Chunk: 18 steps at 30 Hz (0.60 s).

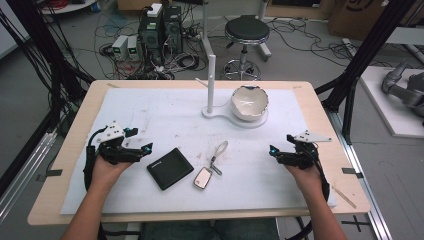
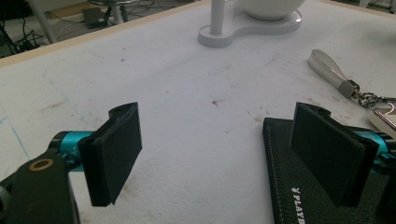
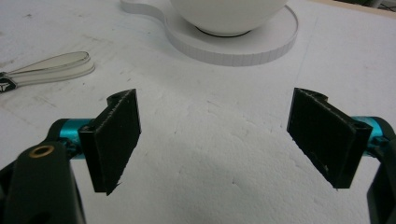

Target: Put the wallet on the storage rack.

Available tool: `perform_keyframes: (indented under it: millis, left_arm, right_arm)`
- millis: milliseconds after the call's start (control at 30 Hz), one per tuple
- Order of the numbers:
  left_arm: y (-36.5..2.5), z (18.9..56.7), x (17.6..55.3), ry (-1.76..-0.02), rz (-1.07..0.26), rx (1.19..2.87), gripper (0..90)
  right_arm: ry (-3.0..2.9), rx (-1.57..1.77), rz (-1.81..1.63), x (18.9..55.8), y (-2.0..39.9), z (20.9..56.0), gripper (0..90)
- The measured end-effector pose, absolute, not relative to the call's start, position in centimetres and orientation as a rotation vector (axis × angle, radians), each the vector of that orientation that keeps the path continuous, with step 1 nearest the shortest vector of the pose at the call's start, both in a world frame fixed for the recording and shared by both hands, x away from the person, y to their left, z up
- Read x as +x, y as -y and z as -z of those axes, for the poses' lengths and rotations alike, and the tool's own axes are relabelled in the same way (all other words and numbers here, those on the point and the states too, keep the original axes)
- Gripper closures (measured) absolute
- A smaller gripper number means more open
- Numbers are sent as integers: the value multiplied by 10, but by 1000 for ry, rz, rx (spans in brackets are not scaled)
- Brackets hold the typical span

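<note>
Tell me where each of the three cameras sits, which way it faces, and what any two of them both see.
High view: above the person's side, looking forward and down on the table; both forearms, left gripper, right gripper.
Left gripper view: rides the left gripper, looking along its open jaws across the mat at the black wallet.
Right gripper view: rides the right gripper, open jaws facing the white bowl.
Shared: both gripper views show the bowl's stand and the key strap.
</note>
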<state>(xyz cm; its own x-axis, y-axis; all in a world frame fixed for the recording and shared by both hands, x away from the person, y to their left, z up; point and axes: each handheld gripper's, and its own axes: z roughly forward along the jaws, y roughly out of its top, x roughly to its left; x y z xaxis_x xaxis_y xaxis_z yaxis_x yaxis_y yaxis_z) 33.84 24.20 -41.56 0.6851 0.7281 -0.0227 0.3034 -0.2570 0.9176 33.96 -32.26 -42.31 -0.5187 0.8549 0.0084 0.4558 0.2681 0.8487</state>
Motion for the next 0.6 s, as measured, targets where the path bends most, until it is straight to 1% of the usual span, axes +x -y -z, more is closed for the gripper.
perform_keyframes:
  millis: [367,600]
  left_arm:
    - [-247,415,332,-812,-511,1848,169]
    - [-253,414,326,-816,-520,1848,169]
  right_arm:
    - [-2091,1149,-1208,344,310,418,176]
    - [-2112,1103,-1243,348,293,413,176]
